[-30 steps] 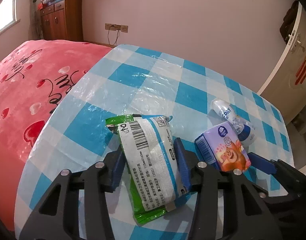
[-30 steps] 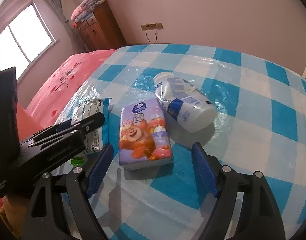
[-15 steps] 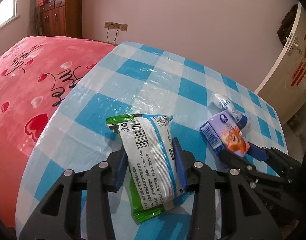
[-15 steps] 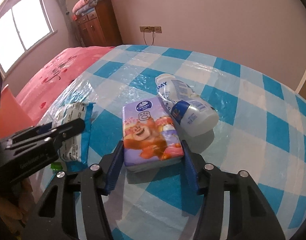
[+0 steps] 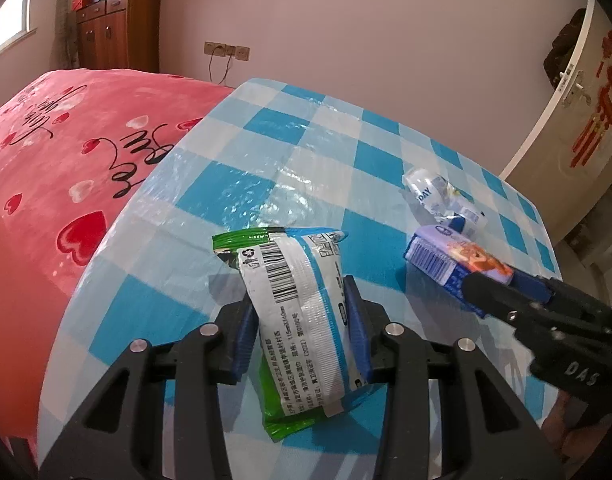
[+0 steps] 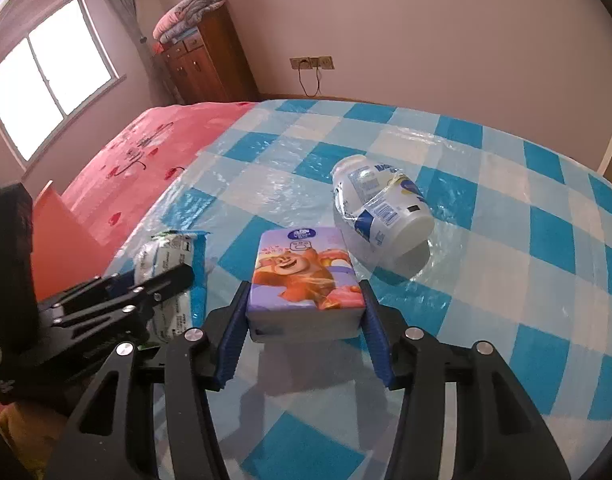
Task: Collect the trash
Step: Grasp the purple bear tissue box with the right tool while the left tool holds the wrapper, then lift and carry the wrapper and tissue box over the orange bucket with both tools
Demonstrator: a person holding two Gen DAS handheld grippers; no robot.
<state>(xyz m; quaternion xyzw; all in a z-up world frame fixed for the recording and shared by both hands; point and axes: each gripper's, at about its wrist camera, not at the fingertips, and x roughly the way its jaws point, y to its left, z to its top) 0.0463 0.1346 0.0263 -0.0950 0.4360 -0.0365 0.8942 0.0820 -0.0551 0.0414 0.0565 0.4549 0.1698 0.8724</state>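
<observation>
On the checked tablecloth (image 6: 486,280): left gripper (image 5: 302,320) clamps wipes packet (image 5: 302,312); right gripper (image 6: 304,320), jaws just closing, clamps tissue pack (image 6: 302,276); bottle (image 6: 380,208) lies beyond.

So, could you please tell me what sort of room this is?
Most likely a home bedroom: a bed with a pink heart blanket, a wooden cabinet topped with folded bedding, and a window.
</observation>
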